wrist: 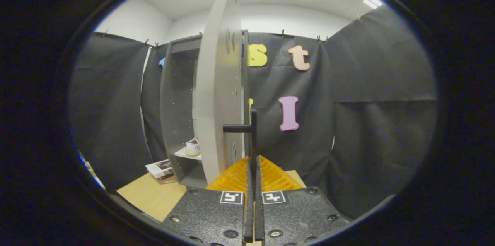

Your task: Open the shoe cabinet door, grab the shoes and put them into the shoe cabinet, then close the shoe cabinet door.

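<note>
Gripper [253,166] fingers are pressed together on the vertical bar of the dark door handle [252,130], with the cabinet door [218,95] standing edge-on at 12 o'clock and the shoe cabinet [180,110] open at 10 o'clock behind it. Grip covers only the lower end of the thin bar, so a pull off the hinge arc could probably slide the fingers off or twist the handle. A shoe [192,147] sits on the inner shelf [188,155] near the opening, where a swinging door may strike it if it protrudes.
</note>
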Motion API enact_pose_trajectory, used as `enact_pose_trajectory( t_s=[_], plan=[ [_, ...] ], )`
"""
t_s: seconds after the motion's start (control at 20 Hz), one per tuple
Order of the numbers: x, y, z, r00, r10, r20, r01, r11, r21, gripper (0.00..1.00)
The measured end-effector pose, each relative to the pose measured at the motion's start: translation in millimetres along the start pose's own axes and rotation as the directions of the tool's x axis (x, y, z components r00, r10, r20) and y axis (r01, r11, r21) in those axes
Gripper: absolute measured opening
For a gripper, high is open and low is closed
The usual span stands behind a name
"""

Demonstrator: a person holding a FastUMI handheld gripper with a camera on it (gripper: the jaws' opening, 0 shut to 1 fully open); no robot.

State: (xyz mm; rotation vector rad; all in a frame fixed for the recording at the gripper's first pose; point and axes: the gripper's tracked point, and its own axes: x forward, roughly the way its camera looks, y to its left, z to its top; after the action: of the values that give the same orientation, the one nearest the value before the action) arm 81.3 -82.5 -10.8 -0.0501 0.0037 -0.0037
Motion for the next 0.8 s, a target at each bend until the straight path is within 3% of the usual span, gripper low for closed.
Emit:
enact_pose_trajectory(
  t_s=[0.1,0.25,0.45,0.7,0.8],
  plan=[
    [-4.1,-14.9,19.0,0.994,-0.049,0.093,0.056,0.996,-0.076,0.09],
    [-17.7,-5.3,26.2,0.987,-0.043,0.158,0.061,0.992,-0.110,0.39],
    [-31.9,31.4,15.7,0.985,0.082,0.149,-0.066,0.992,-0.104,0.69],
    [-41.1,65.7,-5.5,0.980,0.162,0.115,-0.157,0.986,-0.053,0.87],
    [-42.1,76.1,-15.2,0.981,0.169,0.092,-0.168,0.986,-0.013,1.00]
  ],
)
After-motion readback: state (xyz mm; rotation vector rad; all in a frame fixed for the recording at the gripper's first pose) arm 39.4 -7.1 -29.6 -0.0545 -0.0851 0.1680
